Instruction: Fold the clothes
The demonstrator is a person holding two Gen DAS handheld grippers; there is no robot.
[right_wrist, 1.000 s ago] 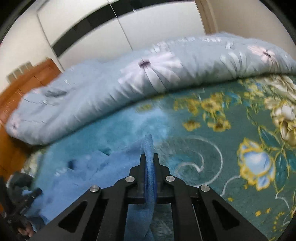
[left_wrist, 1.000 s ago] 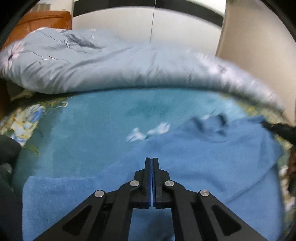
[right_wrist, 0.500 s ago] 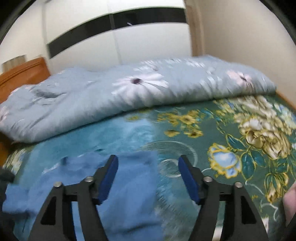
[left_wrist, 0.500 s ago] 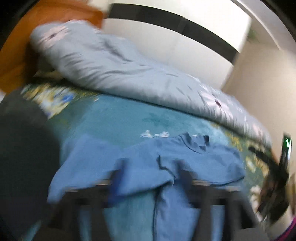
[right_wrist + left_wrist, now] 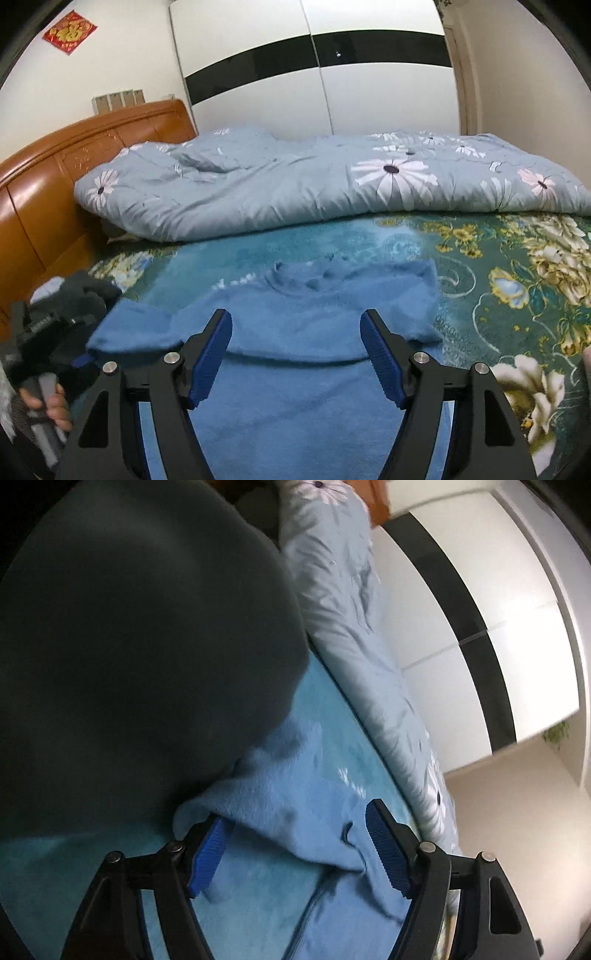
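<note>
both grippers spread wide, left gripper (image 5: 295,843), right gripper (image 5: 295,354), over blue sweater (image 5: 295,317)

This is a bedroom in a home. A bed with a brown wooden headboard (image 5: 55,177) fills most of the view. On it lies a teal blanket (image 5: 517,266) with a flower pattern, and a grey-blue quilt (image 5: 314,192) with white daisies is bunched along its far edge. Behind the bed stands a white wardrobe (image 5: 258,99) with a black stripe across its doors. A red paper decoration (image 5: 70,31) hangs on the white wall.
</note>
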